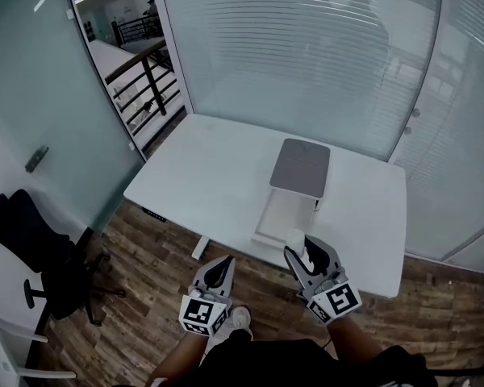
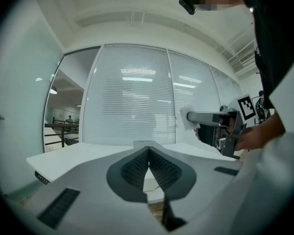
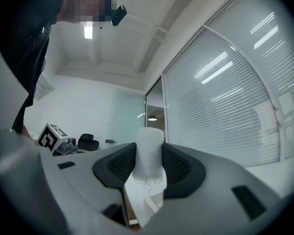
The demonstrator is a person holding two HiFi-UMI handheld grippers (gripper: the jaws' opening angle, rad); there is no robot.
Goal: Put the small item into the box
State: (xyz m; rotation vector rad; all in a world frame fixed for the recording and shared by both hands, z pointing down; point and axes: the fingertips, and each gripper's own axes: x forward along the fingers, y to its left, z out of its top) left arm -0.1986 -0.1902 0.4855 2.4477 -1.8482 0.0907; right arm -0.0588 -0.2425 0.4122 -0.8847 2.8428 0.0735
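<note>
On the white table (image 1: 202, 176) stands a white box (image 1: 284, 210) with its grey lid (image 1: 301, 166) swung up at the far side. My right gripper (image 1: 298, 254) hovers at the table's front edge, just before the box, shut on a small white foam-like item (image 1: 295, 239). In the right gripper view the item (image 3: 150, 141) stands upright between the dark pads, and a corner of the box (image 3: 155, 199) shows below. My left gripper (image 1: 223, 264) hangs over the floor left of the right one, shut and holding nothing (image 2: 149, 150). From the left gripper view, the right gripper (image 2: 208, 117) carries the item (image 2: 185, 117).
Frosted glass walls with blinds (image 1: 306, 47) close the room behind and to the right of the table. A black office chair (image 1: 32, 248) stands on the wooden floor (image 1: 145, 297) at the left. The person's dark clothing (image 1: 306, 365) fills the bottom edge.
</note>
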